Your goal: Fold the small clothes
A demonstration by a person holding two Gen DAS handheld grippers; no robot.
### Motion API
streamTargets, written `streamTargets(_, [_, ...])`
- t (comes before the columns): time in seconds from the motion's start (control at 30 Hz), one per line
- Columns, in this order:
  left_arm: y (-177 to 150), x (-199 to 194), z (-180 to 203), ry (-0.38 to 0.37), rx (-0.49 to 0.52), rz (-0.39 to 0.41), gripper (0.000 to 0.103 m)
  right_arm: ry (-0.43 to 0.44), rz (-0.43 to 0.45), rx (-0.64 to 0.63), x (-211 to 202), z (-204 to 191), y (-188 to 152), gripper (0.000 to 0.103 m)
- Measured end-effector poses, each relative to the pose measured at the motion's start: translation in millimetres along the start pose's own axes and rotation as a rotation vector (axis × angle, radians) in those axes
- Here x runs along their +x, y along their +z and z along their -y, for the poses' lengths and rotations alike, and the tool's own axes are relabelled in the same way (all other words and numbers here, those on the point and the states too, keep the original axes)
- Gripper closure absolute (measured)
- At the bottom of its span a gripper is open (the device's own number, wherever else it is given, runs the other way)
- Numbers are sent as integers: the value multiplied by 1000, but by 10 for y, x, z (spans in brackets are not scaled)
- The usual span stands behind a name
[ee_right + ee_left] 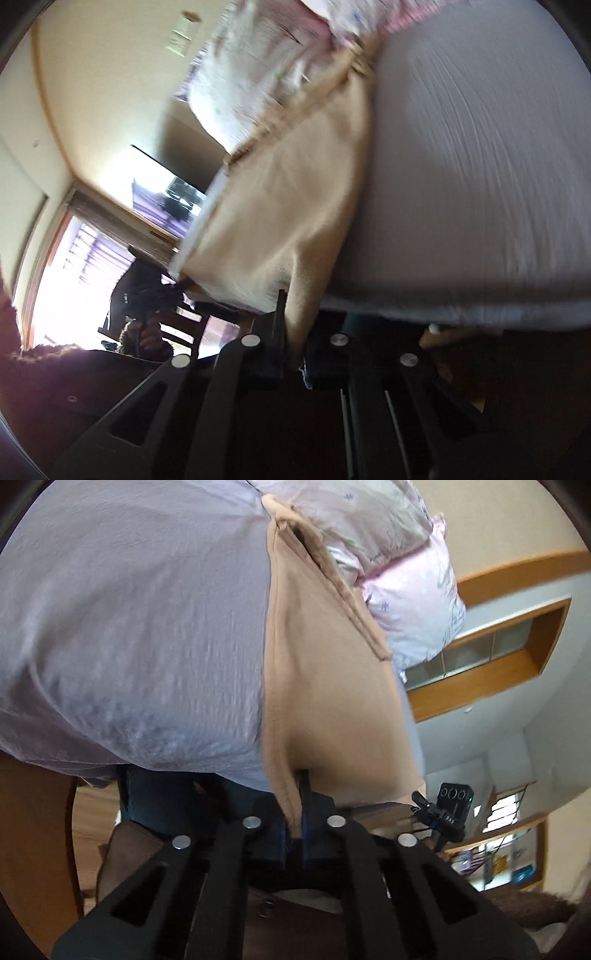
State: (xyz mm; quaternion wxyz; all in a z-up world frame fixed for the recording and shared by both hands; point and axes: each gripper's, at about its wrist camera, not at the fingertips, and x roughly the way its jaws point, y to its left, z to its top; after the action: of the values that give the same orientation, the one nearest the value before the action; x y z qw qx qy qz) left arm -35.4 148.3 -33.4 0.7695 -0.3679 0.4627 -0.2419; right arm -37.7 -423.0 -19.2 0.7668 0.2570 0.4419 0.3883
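- the left gripper [295, 812] has its two black fingers pinched tight on the hem of a tan garment [325, 701]
- the right gripper [295, 339] is pinched tight too, on another edge of the same tan garment [280, 221]
- the cloth goes from each gripper out over the edge of a bed, so it is held at two spots
- the rest of it lies on the pale purple bed sheet [129, 627], which has tiny ripples in it
- its far end, with a stitched band, is up near a pink flowery pillow [406, 590]
- in the right wrist view the sheet [480, 166] fills the right side and the pillow [258, 74] is blurry
- past the bed there is a wooden window frame [517, 686] in a cream wall
- a small black device [452, 808] with round holes and a green light shows by the left gripper
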Motion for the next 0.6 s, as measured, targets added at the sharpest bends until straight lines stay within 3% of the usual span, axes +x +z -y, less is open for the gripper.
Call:
streamTargets(0.1, [207,-185,228,-34,33,61,99,36,80,-64,-140,-199,270,96])
streamTargets(0.2, [549,-304,457,-27,102,129,99,64,182,-122,-215,-371,761,96])
streamTargets(0.3, [1243,-225,727,26,173,213,99,56,289,-121,-94,-411,1475,96])
streamTargets(0.47, [2406,332,723,107,129,269,99,-79,375,59,461,42,2572,96])
streamTargets(0.53, [2809,629,568,133,66,255,99,-159,358,140,790,314,2933,96])
streamTargets(0.6, [3015,792,450,154,17,248,99,-225,325,200,1067,565,3212,96])
